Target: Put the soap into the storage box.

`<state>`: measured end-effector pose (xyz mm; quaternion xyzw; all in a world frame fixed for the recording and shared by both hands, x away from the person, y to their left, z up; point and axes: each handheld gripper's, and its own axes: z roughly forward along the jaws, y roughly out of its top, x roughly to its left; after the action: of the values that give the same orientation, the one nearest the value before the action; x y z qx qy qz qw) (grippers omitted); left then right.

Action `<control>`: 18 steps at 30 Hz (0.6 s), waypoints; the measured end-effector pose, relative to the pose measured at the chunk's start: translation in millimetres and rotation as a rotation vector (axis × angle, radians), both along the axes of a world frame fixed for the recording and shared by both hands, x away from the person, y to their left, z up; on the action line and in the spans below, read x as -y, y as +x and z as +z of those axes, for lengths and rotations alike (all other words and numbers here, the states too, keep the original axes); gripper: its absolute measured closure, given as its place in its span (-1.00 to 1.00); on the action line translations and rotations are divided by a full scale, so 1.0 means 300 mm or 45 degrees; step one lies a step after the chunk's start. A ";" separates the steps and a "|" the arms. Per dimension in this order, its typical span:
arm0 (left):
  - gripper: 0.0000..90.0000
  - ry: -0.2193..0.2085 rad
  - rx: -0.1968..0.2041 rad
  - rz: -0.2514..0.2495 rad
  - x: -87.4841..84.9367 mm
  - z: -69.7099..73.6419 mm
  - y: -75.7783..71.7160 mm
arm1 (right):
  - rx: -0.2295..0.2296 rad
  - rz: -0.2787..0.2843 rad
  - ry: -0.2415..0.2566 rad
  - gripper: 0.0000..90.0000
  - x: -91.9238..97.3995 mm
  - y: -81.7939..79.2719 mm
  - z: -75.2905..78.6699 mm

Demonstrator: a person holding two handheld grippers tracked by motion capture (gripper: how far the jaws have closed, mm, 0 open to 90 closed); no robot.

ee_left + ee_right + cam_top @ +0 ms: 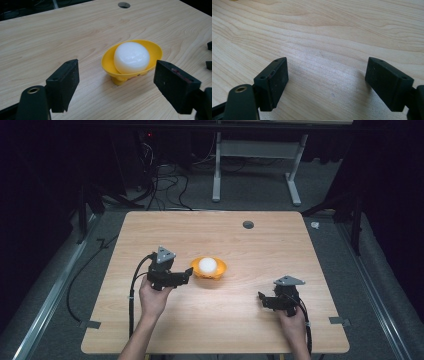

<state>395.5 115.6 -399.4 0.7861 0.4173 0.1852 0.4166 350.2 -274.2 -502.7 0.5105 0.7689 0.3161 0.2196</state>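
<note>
- Yellow dish (152,53) holding a white ball (131,57) sits just ahead of the left claw (116,85), jaws apart
- Right claw (325,82) hovers low over bare table (324,30), jaws apart

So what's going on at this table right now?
A person is working at a wooden table with a gripper in each hand. The left gripper is open and pointed at a yellow dish that holds a white soap-like bar, close to it but not touching. The right gripper is also open, off to the side over bare wood and holding nothing.
</note>
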 end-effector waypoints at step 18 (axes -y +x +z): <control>-0.53 -0.043 -0.008 0.050 -0.083 -0.010 -0.048 | 0.000 0.000 -0.001 -0.57 -0.001 0.000 0.000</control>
<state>381.2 140.5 -402.5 0.7713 0.4370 0.1837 0.4247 350.2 -274.0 -502.7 0.5106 0.7689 0.3157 0.2198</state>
